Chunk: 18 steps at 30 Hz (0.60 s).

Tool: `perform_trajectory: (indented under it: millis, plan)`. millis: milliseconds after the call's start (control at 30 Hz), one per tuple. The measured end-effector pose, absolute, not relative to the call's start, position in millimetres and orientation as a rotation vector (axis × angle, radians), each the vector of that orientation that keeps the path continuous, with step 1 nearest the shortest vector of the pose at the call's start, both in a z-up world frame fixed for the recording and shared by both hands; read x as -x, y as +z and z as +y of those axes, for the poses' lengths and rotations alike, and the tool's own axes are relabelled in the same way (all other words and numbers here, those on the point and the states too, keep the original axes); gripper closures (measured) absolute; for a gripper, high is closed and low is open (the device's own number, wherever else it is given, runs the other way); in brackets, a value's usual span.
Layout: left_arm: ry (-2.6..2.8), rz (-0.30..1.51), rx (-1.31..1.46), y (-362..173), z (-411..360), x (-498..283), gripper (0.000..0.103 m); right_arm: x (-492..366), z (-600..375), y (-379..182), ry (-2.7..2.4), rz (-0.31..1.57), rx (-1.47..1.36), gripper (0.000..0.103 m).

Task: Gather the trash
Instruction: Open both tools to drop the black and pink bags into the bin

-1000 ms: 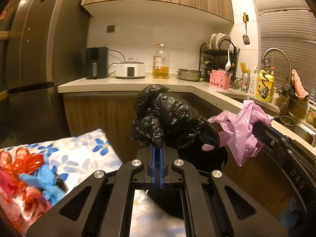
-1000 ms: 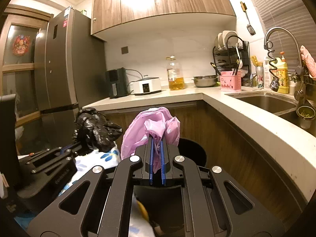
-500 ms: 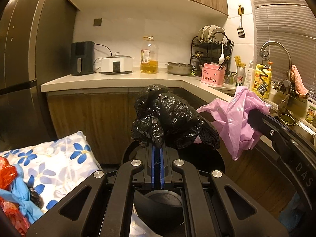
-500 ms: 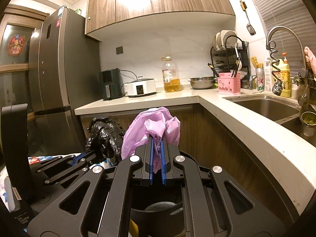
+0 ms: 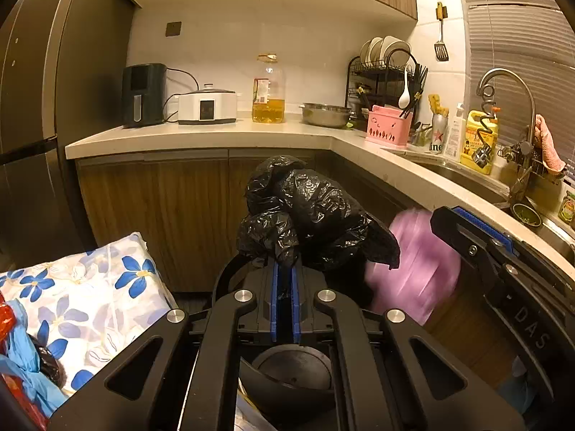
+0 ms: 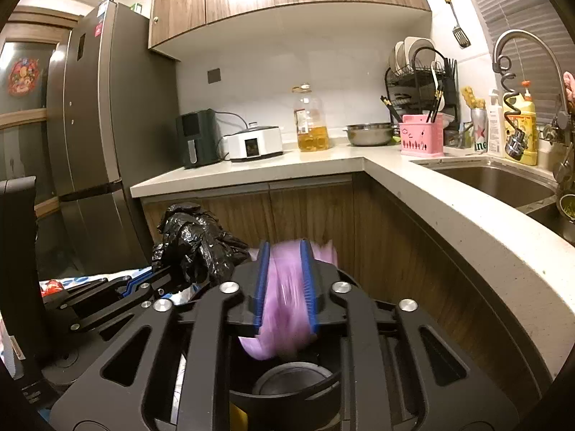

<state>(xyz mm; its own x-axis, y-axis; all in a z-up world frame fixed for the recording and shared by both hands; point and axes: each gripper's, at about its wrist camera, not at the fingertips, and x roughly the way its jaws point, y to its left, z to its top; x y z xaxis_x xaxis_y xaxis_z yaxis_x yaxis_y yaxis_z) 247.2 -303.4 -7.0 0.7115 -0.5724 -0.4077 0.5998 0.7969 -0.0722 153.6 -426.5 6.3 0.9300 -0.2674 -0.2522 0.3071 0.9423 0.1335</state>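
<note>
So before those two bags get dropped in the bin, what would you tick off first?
1. Bin below both grippers: ok, its dark opening shows under each.
2. Right gripper letting go: ok, jaws opening, pink bag blurred, slipping down between them.
3. Left gripper letting go: not ok, jaws only starting to open, black bag still pinched.
4. Pink bag landing inside the bin: cannot tell.
5. Room in the bin: cannot tell.

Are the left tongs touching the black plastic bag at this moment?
Touching. In the left wrist view, the black plastic bag is pinched between the opening jaws of the left tongs.
</note>
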Motion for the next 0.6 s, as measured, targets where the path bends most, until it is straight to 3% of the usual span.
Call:
perform_trajectory:
  millis: [133, 600]
  plan:
    - [-0.648, 0.437, -0.068, -10.7, -302.8, -250.6, 0.077, -154.4, -429.6, 3.7, -0.305, 0.235, -0.183, 0.067]
    - [-0.525, 0.454, -0.035, -23.2, -268.4, -244.0, 0.022, -142.9, -418.6, -1.9, -0.320, 0.255, -0.187, 0.046]
